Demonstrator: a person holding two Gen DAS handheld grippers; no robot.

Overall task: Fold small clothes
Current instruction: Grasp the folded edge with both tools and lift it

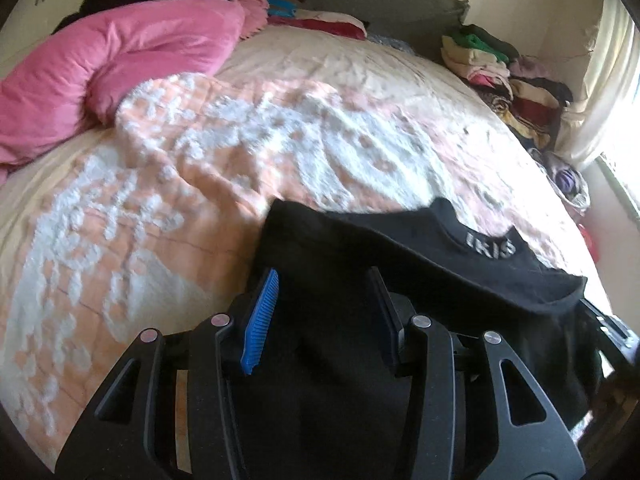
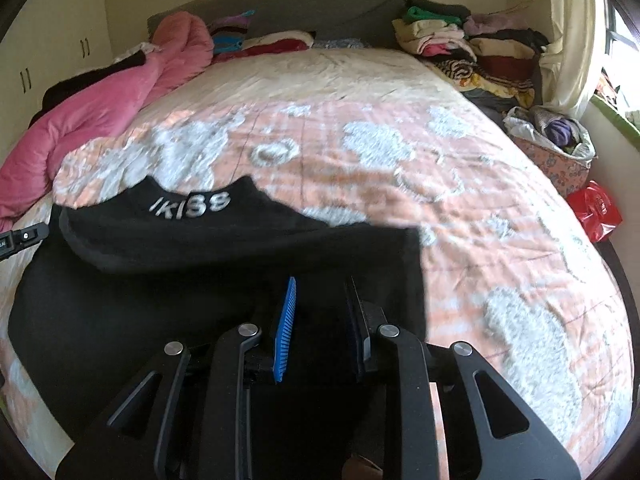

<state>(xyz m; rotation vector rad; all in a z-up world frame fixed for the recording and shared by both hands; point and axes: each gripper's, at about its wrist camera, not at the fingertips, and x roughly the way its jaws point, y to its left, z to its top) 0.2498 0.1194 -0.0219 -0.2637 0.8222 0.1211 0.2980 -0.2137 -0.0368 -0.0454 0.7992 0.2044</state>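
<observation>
A black garment with white "IKISS" lettering (image 1: 400, 264) (image 2: 208, 236) lies on the near part of the bed, its far edge folded over. My left gripper (image 1: 324, 280) hangs over the garment's left part with its blue-padded jaws apart and nothing between them. My right gripper (image 2: 322, 288) hangs over the garment's right part, jaws also apart and empty. The tip of the right gripper shows at the right edge of the left wrist view (image 1: 608, 320), and the left one at the left edge of the right wrist view (image 2: 20, 236).
The bed has a peach and white tufted bedspread (image 1: 240, 152) (image 2: 400, 168). A pink duvet (image 1: 120, 64) (image 2: 100, 108) is bunched at the far left. Piles of folded clothes (image 1: 496, 68) (image 2: 460, 48) stand at the far right. A bag of clothes (image 2: 560, 136) and a red bag (image 2: 596, 210) lie beside the bed.
</observation>
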